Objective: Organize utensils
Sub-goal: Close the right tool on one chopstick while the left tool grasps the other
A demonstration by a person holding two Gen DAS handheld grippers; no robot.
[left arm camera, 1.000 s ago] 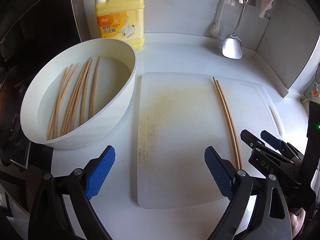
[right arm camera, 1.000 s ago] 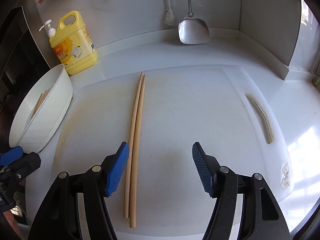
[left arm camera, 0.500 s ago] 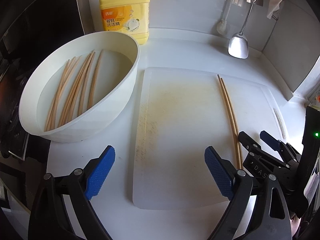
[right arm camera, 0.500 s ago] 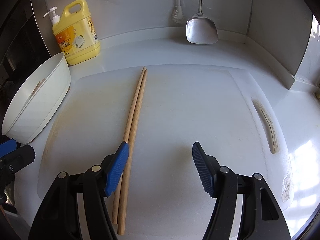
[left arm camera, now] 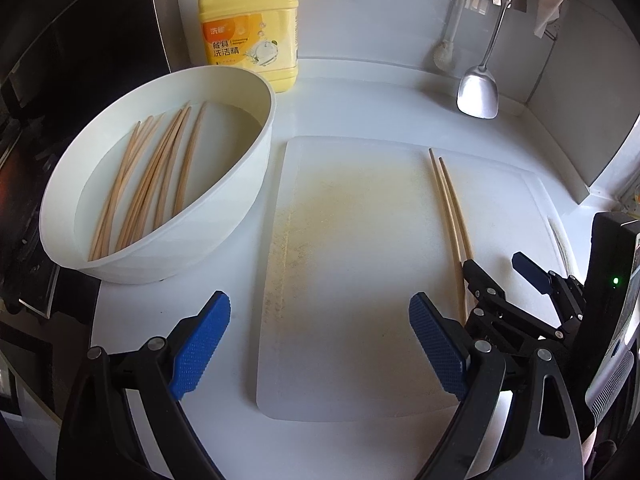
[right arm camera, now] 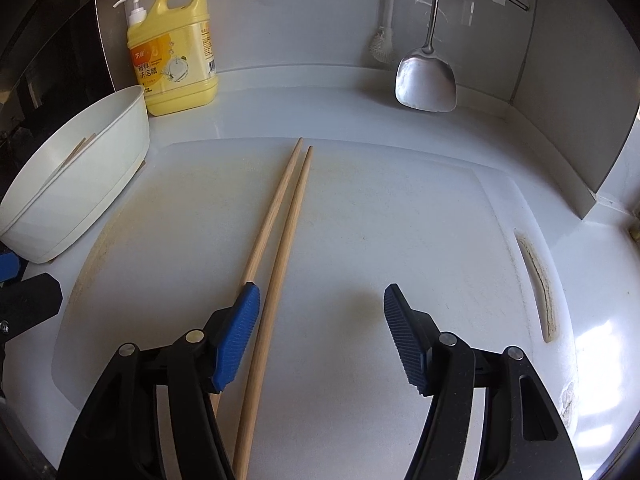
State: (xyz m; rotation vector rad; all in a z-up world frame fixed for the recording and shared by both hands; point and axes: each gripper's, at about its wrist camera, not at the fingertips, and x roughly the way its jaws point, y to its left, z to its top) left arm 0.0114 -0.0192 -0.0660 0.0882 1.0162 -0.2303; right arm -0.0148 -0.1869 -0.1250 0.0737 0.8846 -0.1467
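Two wooden chopsticks (right arm camera: 280, 232) lie side by side on a white cutting board (right arm camera: 380, 208), running away from me. My right gripper (right arm camera: 320, 320) hovers open over their near ends; its left pad sits over one chopstick and the other chopstick lies just inside the gap, untouched. The left wrist view shows the same pair (left arm camera: 450, 208) on the board (left arm camera: 352, 240), with the right gripper (left arm camera: 496, 272) at their near ends. My left gripper (left arm camera: 320, 340) is open and empty above the board's near left part. A white basin (left arm camera: 224, 240) at the left holds several more chopsticks (left arm camera: 152, 184).
A yellow dish-soap bottle (left arm camera: 250, 28) stands behind the basin against the back wall. A metal spatula (left arm camera: 478, 96) and a brush (left arm camera: 444, 56) hang at the back right. A grey raised wall (right arm camera: 576, 168) borders the counter on the right. A dark stove lies left of the basin.
The right wrist view has rolled and shifted, so the chopsticks now lean right and lie partly between the right fingers instead of left of them. Both grippers stayed open.
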